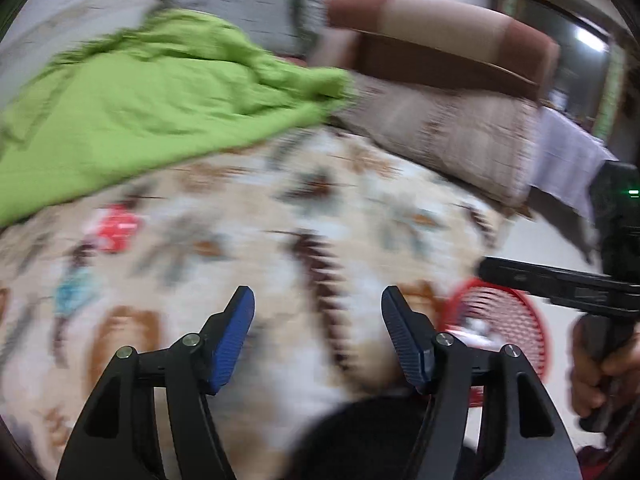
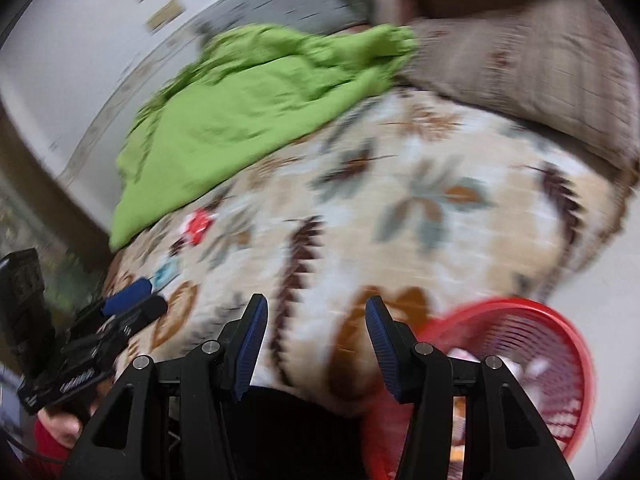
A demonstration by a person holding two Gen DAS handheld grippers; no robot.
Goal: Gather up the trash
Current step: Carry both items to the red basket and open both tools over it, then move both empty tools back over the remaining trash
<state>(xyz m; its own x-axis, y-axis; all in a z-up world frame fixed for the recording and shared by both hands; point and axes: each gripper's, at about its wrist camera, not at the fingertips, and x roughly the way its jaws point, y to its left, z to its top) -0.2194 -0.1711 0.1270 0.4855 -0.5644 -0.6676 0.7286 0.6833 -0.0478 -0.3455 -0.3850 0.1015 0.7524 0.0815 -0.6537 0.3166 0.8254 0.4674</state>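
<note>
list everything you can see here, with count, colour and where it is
bedspread: one, cream with a leaf pattern, covering the bed
green cloth: one, lime green, crumpled at the far side of the bed
red wrapper: one, red, on the bedspread near the green cloth
blue wrapper: one, teal, nearer than the red wrapper
pillow: one, beige-brown, far right of the bed
basket: one, red mesh, beside the bed, pale scraps inside
left gripper: one, black with blue pads, open, empty
right gripper: one, same colours, open, empty
</note>
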